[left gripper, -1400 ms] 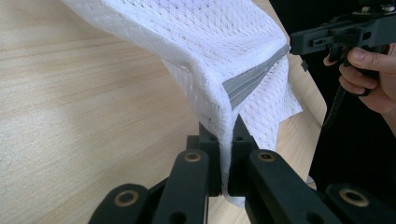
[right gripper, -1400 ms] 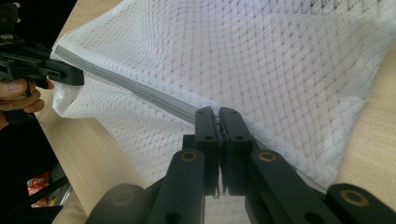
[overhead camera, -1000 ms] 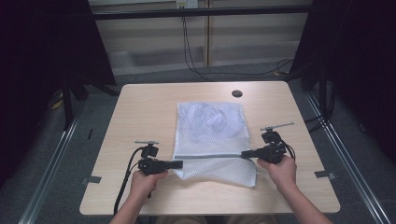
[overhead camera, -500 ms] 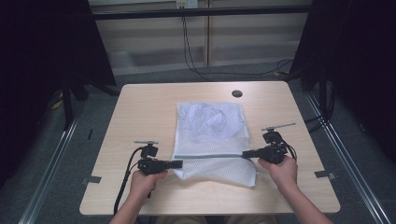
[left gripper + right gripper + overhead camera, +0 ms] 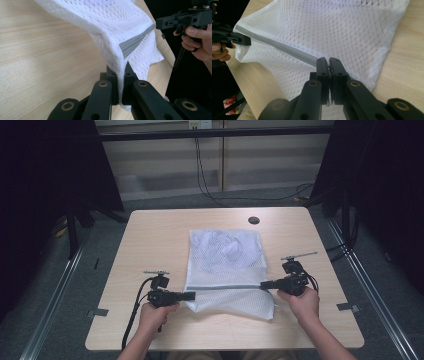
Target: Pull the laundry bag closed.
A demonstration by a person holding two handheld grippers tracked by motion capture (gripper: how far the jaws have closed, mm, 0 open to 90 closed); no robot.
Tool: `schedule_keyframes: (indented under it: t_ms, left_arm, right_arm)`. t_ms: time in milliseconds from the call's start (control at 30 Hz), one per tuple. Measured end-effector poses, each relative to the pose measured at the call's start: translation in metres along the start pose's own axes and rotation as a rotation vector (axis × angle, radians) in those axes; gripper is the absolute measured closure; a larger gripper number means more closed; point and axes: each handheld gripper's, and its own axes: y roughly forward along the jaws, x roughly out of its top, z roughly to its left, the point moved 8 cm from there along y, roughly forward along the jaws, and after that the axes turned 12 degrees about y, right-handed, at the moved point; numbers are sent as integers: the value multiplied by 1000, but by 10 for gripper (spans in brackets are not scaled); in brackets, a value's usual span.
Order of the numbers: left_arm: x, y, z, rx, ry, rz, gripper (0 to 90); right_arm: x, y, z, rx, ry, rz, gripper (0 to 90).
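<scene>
The white mesh bag [image 5: 226, 270] lies at the middle of the table [image 5: 150, 240] in the high view, something pale and crumpled inside its upper half; I cannot tell what. My left gripper [image 5: 189, 295] is clamped on the left end of its grey zipper strip [image 5: 227, 286], and my right gripper [image 5: 265, 284] pinches the right end. Mesh blurs the contents. I see no readable writing.
</scene>
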Motion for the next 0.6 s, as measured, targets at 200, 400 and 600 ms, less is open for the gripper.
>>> schedule_keyframes:
  t_ms: [200, 400, 600]
  left_arm:
    - [0, 1, -2, -6, -12, -4, 888]
    - [0, 1, -2, -6, -14, -3, 888]
    - [0, 0, 0, -4, -1, 1, 888]
  right_arm:
    - [0, -2, -2, 4, -5, -6, 871]
    - [-1, -3, -2, 1, -5, -7, 871]
    - [-1, -4, -3, -12, -4, -4, 871]
